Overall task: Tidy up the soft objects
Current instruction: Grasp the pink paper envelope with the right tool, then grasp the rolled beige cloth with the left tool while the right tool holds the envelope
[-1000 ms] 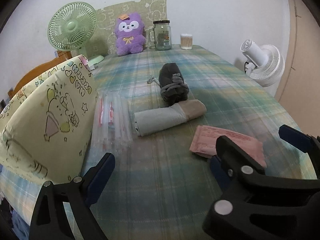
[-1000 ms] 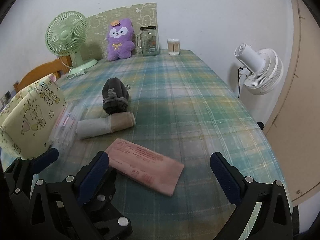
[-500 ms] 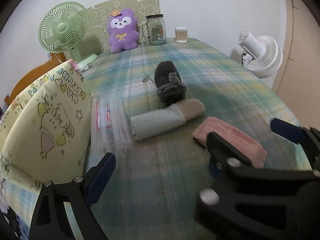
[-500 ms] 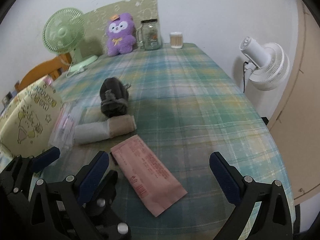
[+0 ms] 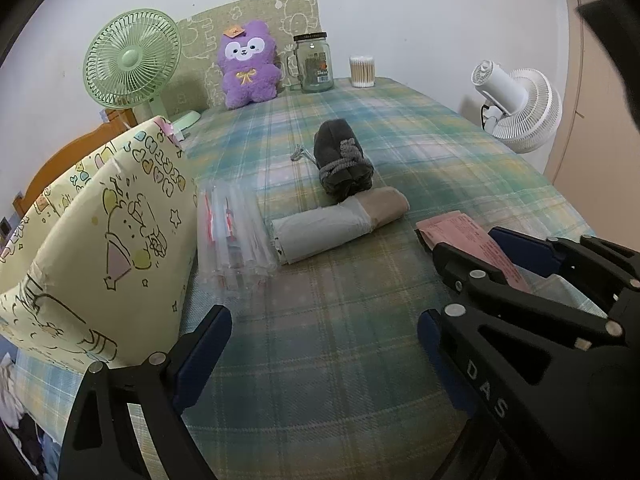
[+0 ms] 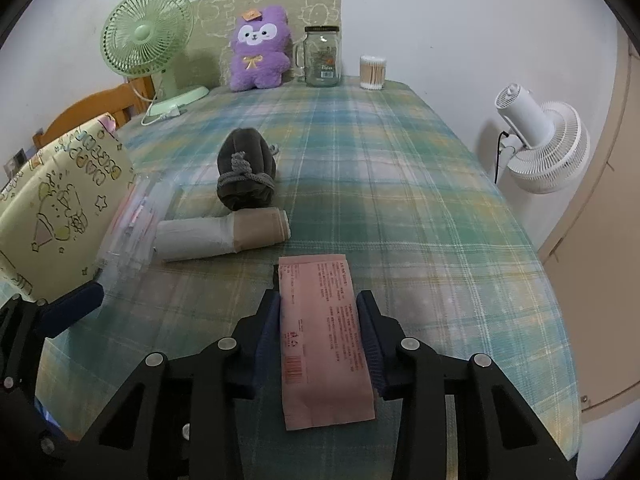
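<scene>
Between the blue pads of the right gripper point(image 6: 320, 330) lay a pink packet point(image 6: 322, 336), flat on the plaid tablecloth point(image 6: 400, 184), with both pads pressed against its long edges so that the jaws were closed on it. Just ahead of its far end sat a rolled grey and beige cloth point(image 6: 222, 234), and beyond that, touching the roll, a dark bundle tied with cord point(image 6: 246, 176). To the left of the roll lay a clear plastic packet point(image 6: 132, 220), next to a yellow cartoon-printed cushion point(image 6: 60, 200).

Off to the left, the left gripper point(image 5: 324, 344) hovered over bare tablecloth with its jaws wide apart and nothing between them; the pink packet showed behind its right finger.

Far ahead, against the wall, stood a green fan point(image 6: 148, 40), a purple plush toy point(image 6: 260, 56), a glass jar point(image 6: 322, 58) and a tub of cotton swabs point(image 6: 373, 73). A white fan point(image 6: 548, 148) stood off the table's right edge.
</scene>
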`<state>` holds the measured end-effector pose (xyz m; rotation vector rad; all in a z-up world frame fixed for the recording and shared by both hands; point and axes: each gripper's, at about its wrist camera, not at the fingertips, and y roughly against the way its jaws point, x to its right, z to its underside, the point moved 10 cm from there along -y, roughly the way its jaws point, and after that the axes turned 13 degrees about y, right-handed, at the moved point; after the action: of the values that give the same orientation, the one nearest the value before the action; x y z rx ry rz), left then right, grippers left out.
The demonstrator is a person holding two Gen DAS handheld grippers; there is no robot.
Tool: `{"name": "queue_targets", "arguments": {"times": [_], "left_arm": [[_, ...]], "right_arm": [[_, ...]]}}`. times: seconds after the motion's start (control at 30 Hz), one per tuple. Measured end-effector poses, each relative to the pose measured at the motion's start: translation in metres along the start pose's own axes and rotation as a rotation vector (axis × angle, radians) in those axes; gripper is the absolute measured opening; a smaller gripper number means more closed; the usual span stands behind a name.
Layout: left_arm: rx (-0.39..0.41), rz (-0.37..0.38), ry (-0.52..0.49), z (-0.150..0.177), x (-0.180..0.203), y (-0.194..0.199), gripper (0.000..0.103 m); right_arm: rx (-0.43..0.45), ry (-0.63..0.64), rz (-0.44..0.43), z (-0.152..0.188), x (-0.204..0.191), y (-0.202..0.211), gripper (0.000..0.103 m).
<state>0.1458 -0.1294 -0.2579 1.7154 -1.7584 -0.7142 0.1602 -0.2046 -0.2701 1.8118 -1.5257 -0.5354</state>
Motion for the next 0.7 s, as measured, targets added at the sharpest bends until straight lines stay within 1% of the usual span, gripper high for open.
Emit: {"name": "queue_targets", "arguments": {"times": [0.07, 0.27, 0.33, 0.5, 0.7], "left_arm": [[0.015, 0.006, -0.003, -0.004, 0.003, 0.004, 0.091], [0.048, 0.036, -0.006, -0.025, 0.015, 0.008, 0.090], [0.047, 0.037, -0.014, -0.031, 0.019, 0.006, 0.089], [0.043, 0.053, -0.021, -0.046, 0.026, -0.001, 0.085], [0.035, 0.031, -0.031, -0.063, 0.030, -0.017, 0.080]], "right_arm": [[0.016, -0.005, 0.001, -0.003, 0.000, 0.007, 0.042], [0.048, -0.032, 0.025, -0.018, 0.015, 0.019, 0.042], [0.049, -0.043, 0.031, -0.022, 0.021, 0.018, 0.042], [0.050, -0.062, 0.031, -0.032, 0.032, 0.015, 0.042], [0.048, -0.086, 0.023, -0.043, 0.043, 0.006, 0.042]]}}
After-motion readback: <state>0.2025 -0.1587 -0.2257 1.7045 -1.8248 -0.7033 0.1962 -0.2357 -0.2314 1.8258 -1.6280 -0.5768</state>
